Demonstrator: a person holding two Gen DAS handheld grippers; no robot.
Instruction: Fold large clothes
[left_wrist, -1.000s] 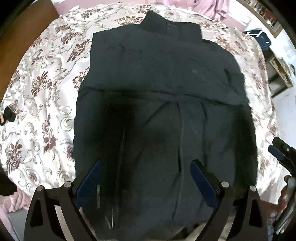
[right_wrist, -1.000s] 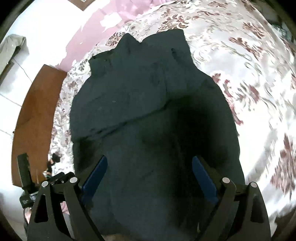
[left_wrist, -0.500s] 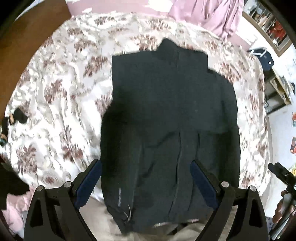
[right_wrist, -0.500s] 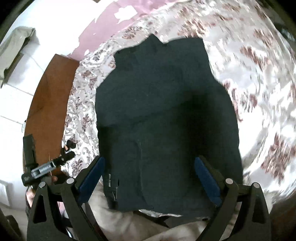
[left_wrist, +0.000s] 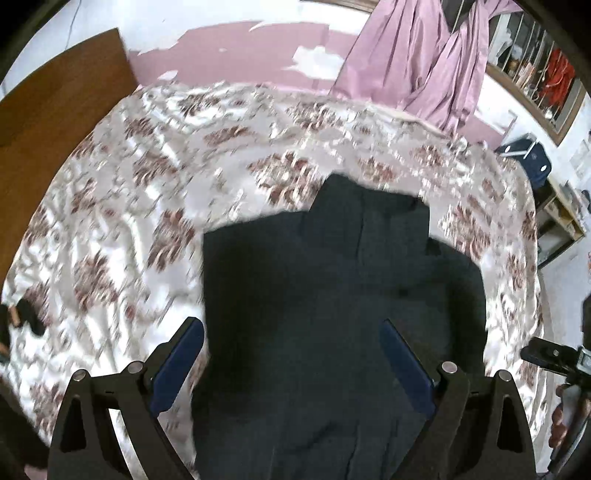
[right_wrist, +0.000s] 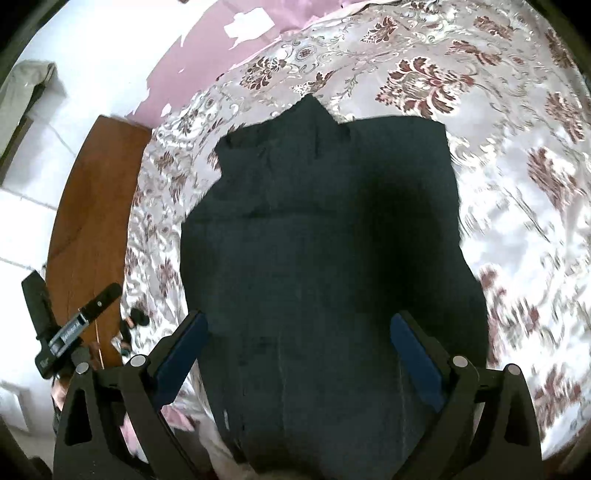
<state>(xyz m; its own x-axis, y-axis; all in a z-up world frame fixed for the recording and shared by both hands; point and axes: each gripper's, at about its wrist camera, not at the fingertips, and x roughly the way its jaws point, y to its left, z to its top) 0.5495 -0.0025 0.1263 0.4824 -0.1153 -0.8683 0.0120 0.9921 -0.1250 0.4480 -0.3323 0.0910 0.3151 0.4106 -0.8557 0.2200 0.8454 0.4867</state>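
Note:
A dark, nearly black garment lies flat on the floral bedspread, collar end pointing away from me. My left gripper hangs above its near half, blue pads wide apart and nothing between them. In the right wrist view the same garment fills the middle, with a crease line across it. My right gripper hovers over its near part, open and holding nothing. The garment's near hem is hidden below both grippers.
A wooden board stands at the bed's left side. Pink curtains hang beyond the bed, and a barred shelf is at the far right. A small dark object lies on the bedspread's left edge. The bedspread is bare right of the garment.
Both grippers have lifted and drawn back from the garment. It now looks smaller, with more of the bed, wall and curtains in view. The garment itself has stayed flat.

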